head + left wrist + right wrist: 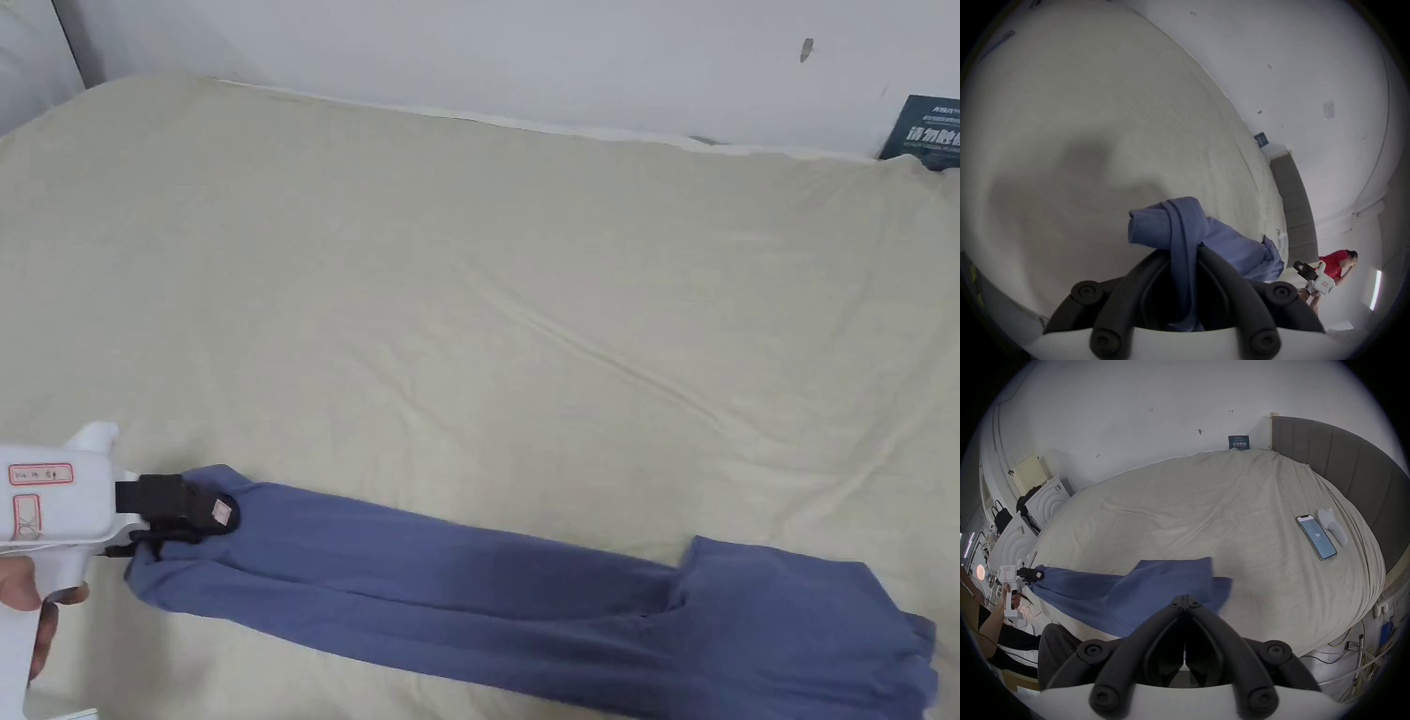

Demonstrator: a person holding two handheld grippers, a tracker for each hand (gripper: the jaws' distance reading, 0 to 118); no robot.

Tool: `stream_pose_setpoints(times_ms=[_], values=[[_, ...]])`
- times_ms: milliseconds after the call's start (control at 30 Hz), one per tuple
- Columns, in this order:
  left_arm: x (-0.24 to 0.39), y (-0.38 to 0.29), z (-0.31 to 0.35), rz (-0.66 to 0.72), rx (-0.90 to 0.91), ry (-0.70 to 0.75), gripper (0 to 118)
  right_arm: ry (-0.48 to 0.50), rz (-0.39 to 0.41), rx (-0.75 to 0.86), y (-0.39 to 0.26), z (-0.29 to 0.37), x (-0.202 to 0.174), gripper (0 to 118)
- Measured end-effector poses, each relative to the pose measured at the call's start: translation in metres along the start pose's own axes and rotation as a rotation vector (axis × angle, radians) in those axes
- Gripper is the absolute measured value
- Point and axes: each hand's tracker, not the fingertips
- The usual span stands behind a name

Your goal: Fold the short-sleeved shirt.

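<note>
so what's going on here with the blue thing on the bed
A person is working a blue shirt on a bed with two handheld grippers. The left gripper is shut on one bunched end of the shirt, which runs as a long band across the near edge of the bed. The right gripper is shut, its fingers together with nothing between them, hovering over the other end. No neat fold shows yet.

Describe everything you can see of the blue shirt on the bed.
The shirt is plain blue, of soft, knit-looking cloth, pulled into a long, narrow band along the near edge of the bed. One end is bunched and clamped in the left gripper, with a rolled fold sticking out past it. The other end spreads wider and flatter on the sheet, where a layer lies folded over. The right gripper, closed, is at that wide end; whether it pinches cloth cannot be told.
</note>
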Motion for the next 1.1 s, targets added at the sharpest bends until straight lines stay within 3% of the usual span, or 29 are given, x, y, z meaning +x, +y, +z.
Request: stream_pose_setpoints(times_ms=[167,333,533,800,1033,1067,1100], values=[[0.042,-0.006,0.008,-0.11,0.015,0.136,5,0.015,0.0,-0.007,-0.005,-0.004,-0.002,0],[0.119,-0.016,0.015,-0.292,0.029,0.376,5,0.036,0.002,-0.006,-0.012,0.002,-0.005,0],[0.205,-0.05,0.003,-0.467,0.009,0.5,5,0.081,0.03,-0.007,-0.023,0.01,-0.008,0],[0.268,-0.093,-0.07,-0.686,-0.058,0.656,5,0.153,0.07,0.0,-0.038,0.02,-0.021,0],[0.311,-0.149,-0.174,-0.797,-0.093,0.74,7,0.146,0.125,0.027,-0.042,0.022,-0.033,0],[0.316,-0.159,-0.192,-0.819,-0.086,0.717,25,0.163,0.109,0.026,-0.041,0.022,-0.032,0],[0.325,-0.176,-0.204,-0.828,-0.087,0.664,74,0.168,0.094,0.024,-0.041,0.022,-0.031,0]])
